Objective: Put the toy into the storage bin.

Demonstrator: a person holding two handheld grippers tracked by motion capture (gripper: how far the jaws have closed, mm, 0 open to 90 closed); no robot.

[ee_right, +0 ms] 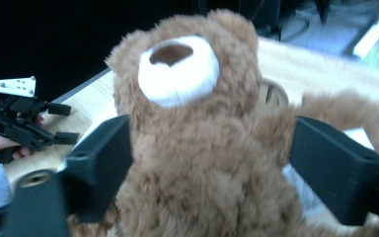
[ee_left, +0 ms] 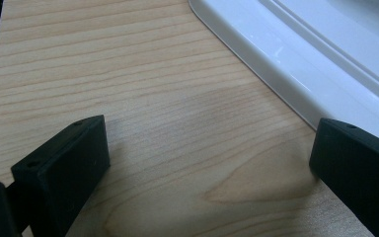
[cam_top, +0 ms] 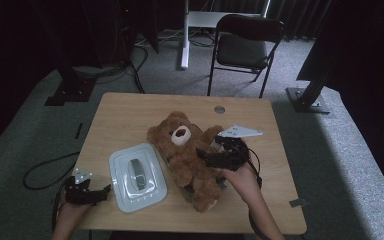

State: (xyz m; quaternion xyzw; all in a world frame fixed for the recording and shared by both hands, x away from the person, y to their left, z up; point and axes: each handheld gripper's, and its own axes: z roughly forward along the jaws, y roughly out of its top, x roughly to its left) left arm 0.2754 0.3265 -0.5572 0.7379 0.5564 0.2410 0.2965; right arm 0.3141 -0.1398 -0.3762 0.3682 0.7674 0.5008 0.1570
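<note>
A brown teddy bear with a white muzzle lies on its back in the middle of the wooden table. My right gripper reaches in from the bear's right side. In the right gripper view its jaws stand wide on either side of the bear's belly. The left jaw brushes the fur and the right one is clear of the body, so the right gripper is open. My left gripper rests open at the table's front left corner with bare wood between its jaws.
A white lid with a grey handle lies flat left of the bear, and its rim is just beyond my left jaws. What looks like a clear container's edge shows under the bear. A black folding chair stands behind the table.
</note>
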